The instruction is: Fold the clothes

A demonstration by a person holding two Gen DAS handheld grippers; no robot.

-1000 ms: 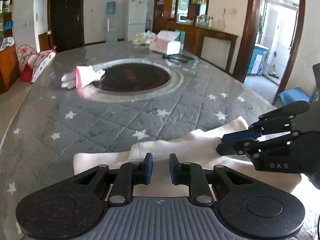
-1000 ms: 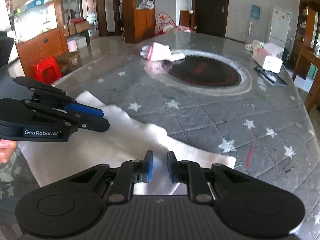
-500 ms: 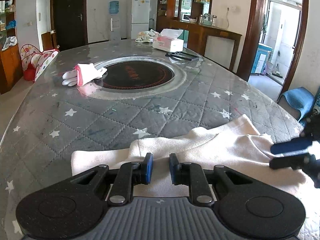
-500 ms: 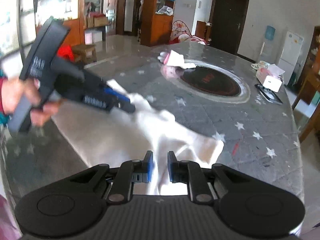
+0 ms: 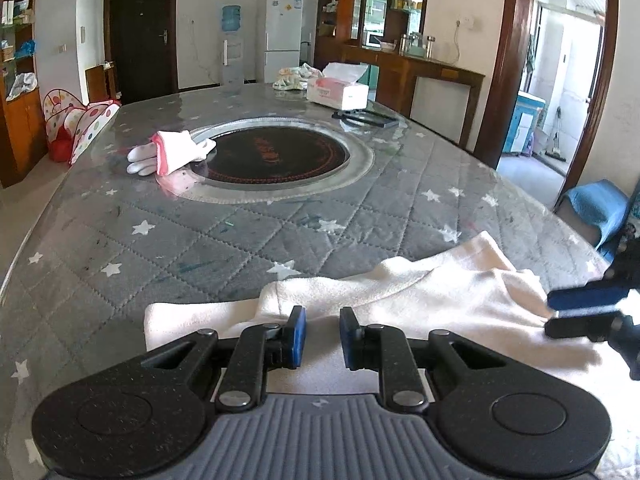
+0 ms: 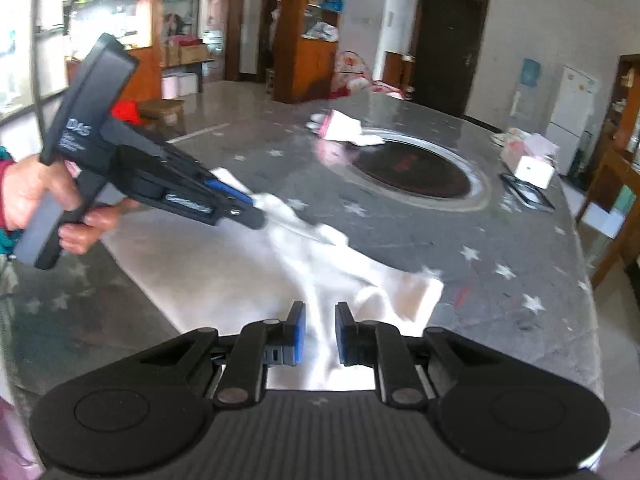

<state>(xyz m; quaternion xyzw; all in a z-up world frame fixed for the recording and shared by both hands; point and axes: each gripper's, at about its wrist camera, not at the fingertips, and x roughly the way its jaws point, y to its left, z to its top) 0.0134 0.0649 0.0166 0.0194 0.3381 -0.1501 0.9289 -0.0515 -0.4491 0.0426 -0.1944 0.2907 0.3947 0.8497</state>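
White cloth, the garment (image 5: 420, 300), lay rumpled on the quilted table (image 5: 180, 248) near its front edge. Over the last second the right gripper (image 6: 320, 330) had swung out to the garment's right side, lifting the fabric there into a ridge, so a fold looked to be starting. Its jaws stood narrow with cloth bunched between them, apparently pinched, though glare blurred the contact. The left gripper (image 5: 322, 334) barely moved, jaws narrow, seemingly clamped on the near-left edge.

White walls (image 5: 200, 8) and a dark wooden door (image 5: 142, 36) stand beyond the grey star-quilted worktop (image 5: 200, 240). A white fridge (image 5: 282, 36), a water dispenser (image 5: 232, 46) and wooden shelving (image 6: 310, 40) line the daylit room.
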